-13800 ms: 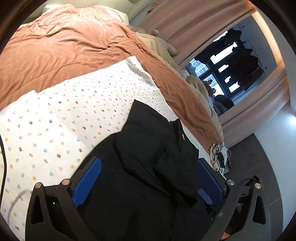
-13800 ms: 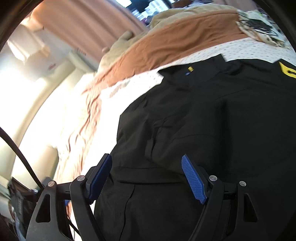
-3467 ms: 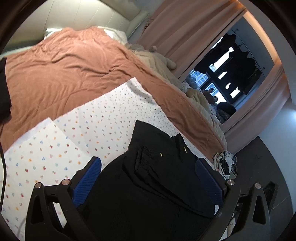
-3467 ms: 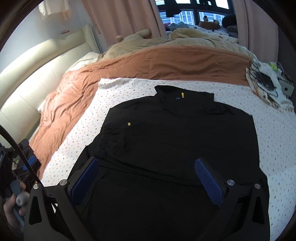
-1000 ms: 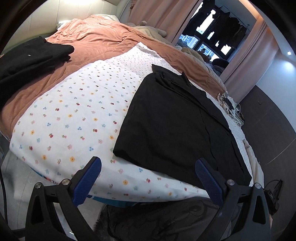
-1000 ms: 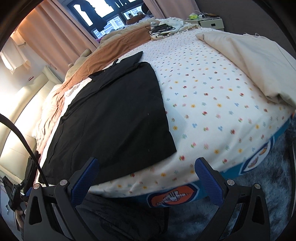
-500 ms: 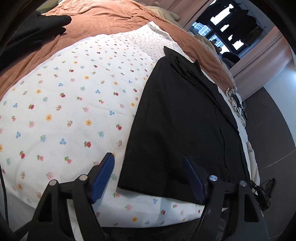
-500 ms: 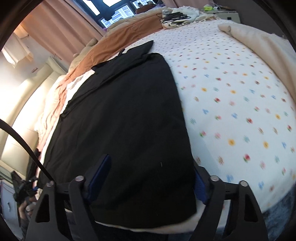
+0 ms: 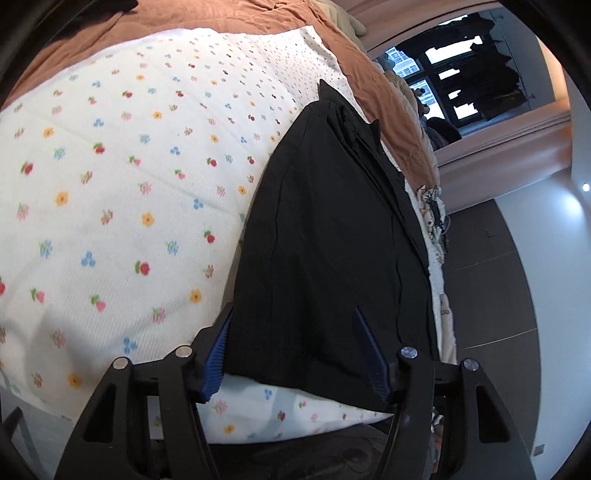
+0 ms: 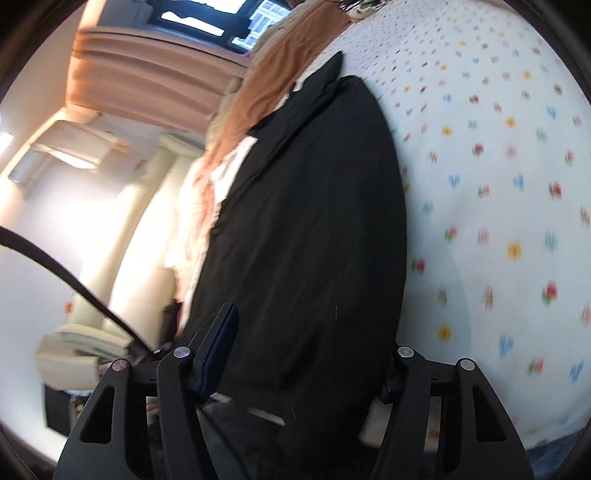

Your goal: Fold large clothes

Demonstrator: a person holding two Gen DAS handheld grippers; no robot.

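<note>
Both tongs, left (image 9: 295,350) and right (image 10: 306,350), have just been closing and stand half open astride the near hem of the black garment (image 9: 332,240), lying flat on a flower-dotted sheet (image 9: 110,184) over the bed, with a brown blanket (image 9: 221,14), pink curtains (image 10: 147,81) and a window (image 9: 461,74) beyond.

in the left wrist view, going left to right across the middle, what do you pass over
white flower-print bed sheet → folded black garment → rust-brown blanket edge → dark grey floor
</note>
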